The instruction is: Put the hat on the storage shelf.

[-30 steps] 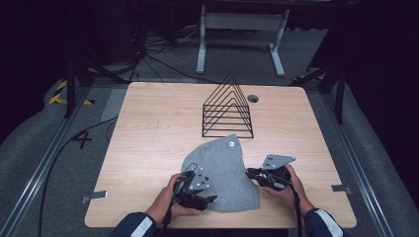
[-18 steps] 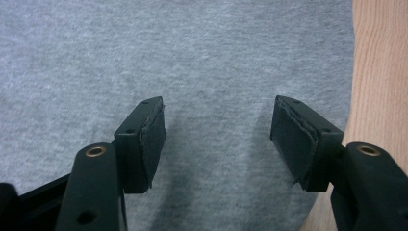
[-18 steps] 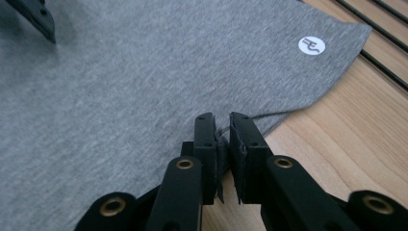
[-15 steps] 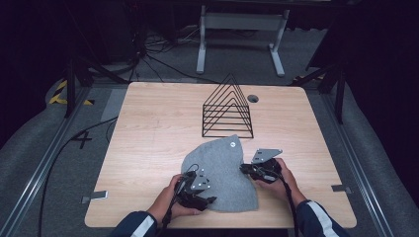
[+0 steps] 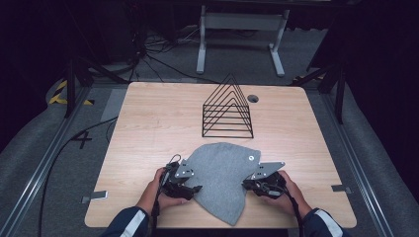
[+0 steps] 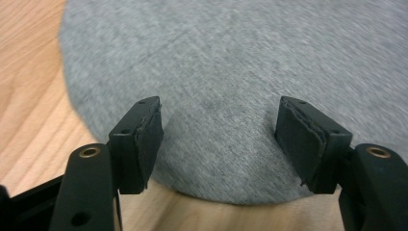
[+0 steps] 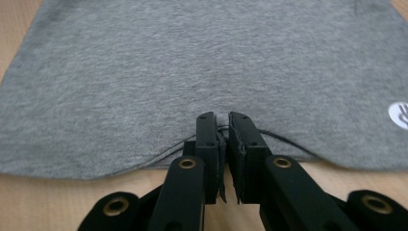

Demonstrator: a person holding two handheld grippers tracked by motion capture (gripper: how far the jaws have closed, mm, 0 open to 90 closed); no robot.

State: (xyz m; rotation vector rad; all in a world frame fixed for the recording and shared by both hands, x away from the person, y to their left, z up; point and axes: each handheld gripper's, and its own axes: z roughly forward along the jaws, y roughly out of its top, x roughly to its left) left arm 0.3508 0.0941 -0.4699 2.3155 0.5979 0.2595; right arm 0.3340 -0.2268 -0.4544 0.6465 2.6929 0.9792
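- The right tool (image 7: 222, 126) has its two black jaws pressed together on the near edge of a soft grey knitted hat (image 7: 192, 72). In the right gripper view a thin fold of the hat's edge sits pinched between them.
- The left tool (image 6: 219, 132) has its jaws wide apart. They stand over the rounded edge of the grey hat, one on each side, and it is hard to tell if they touch the cloth.
- In the high view the left tool (image 5: 184, 183) is at the hat's left edge and the right tool (image 5: 251, 185) is at its right edge.
- A person's left hand (image 5: 159, 190) and right hand (image 5: 286, 191) hold the tools. Dark sleeves with pale stripes come in from the bottom.
- The grey hat (image 5: 222, 173) lies flat on the near part of the light wooden counter (image 5: 148, 123), between the two hands. A small round white badge (image 5: 251, 158) is near its right edge.
- A black wire rack shaped like a row of triangles (image 5: 228, 111) stands farther back on the counter, well apart from the hat.
- A small dark round hole (image 5: 253, 98) is in the counter just beside the rack.
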